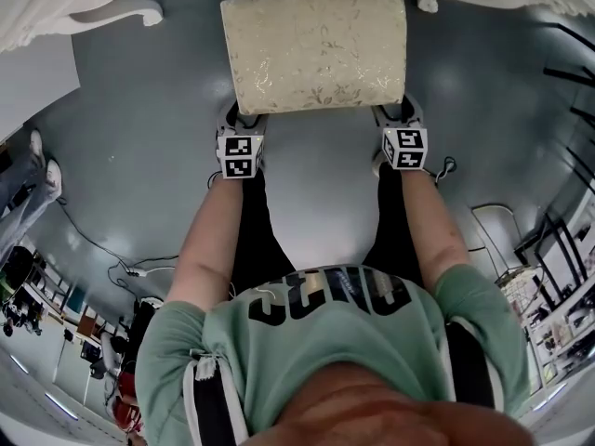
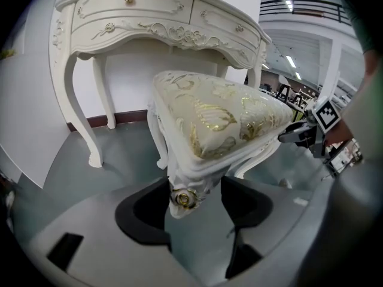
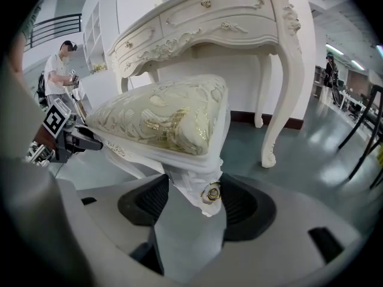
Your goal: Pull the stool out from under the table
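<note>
The stool point(image 1: 314, 49) has a cream seat with a gold leaf pattern and white carved legs. It stands on the grey floor just in front of the white carved table point(image 2: 137, 17), whose curved feet point(image 1: 112, 12) flank its far side. My left gripper point(image 1: 244, 119) is at the stool's near left corner. In the left gripper view its jaws point(image 2: 194, 190) clasp the corner leg with the gold rosette point(image 2: 182, 199). My right gripper point(image 1: 398, 114) holds the near right corner the same way, its jaws point(image 3: 194, 199) closed on the rosette leg point(image 3: 212, 191).
The table's drawers and legs point(image 3: 227, 17) rise right behind the stool. Cables point(image 1: 121, 268) trail over the floor at my left. A person point(image 3: 58, 70) stands far off to the left. Dark furniture legs point(image 3: 365, 130) stand at the right. A white panel point(image 1: 33, 82) sits at the left.
</note>
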`<action>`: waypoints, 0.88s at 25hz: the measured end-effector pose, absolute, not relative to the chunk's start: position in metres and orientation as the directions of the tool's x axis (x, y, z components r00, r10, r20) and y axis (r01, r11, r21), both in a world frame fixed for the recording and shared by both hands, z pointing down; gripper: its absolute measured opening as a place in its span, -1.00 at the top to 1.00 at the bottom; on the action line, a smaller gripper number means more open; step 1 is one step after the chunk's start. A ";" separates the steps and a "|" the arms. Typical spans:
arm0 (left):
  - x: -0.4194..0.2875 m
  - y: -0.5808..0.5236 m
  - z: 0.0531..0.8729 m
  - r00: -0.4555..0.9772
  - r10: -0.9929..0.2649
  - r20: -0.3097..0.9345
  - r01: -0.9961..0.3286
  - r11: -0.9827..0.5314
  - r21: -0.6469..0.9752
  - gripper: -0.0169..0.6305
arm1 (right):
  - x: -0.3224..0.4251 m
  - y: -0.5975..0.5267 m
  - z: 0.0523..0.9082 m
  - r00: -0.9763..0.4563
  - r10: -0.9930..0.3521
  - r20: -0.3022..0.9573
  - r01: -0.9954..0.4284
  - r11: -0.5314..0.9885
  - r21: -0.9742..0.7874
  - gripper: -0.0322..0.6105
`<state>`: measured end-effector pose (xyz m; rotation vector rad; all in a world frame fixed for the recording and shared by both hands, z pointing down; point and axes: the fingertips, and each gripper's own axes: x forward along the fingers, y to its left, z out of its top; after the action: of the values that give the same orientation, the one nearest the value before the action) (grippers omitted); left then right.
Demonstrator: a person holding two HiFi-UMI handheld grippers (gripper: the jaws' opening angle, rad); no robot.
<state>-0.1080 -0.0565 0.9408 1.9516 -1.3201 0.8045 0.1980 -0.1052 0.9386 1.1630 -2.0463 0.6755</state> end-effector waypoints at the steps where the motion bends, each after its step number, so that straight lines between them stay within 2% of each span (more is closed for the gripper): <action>1: -0.108 -0.053 0.941 0.308 -0.546 0.779 -0.942 -0.290 0.169 0.09 | 0.198 -0.102 0.939 -0.369 -0.522 0.769 -0.878 0.468 -0.104 0.06; 15: -0.110 -0.049 0.942 0.271 -0.532 0.802 -0.951 -0.277 0.137 0.08 | 0.194 -0.099 0.934 -0.361 -0.460 0.811 -0.835 0.546 -0.062 0.04; 22: -0.120 -0.049 0.920 0.268 -0.543 0.796 -0.954 -0.266 0.140 0.00 | 0.206 -0.095 0.911 -0.332 -0.447 0.831 -0.832 0.554 -0.034 -0.02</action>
<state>-0.1199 -0.0487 0.9195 1.9134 -1.3487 0.8400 0.2065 -0.0953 0.9112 1.0315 -1.9688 0.5933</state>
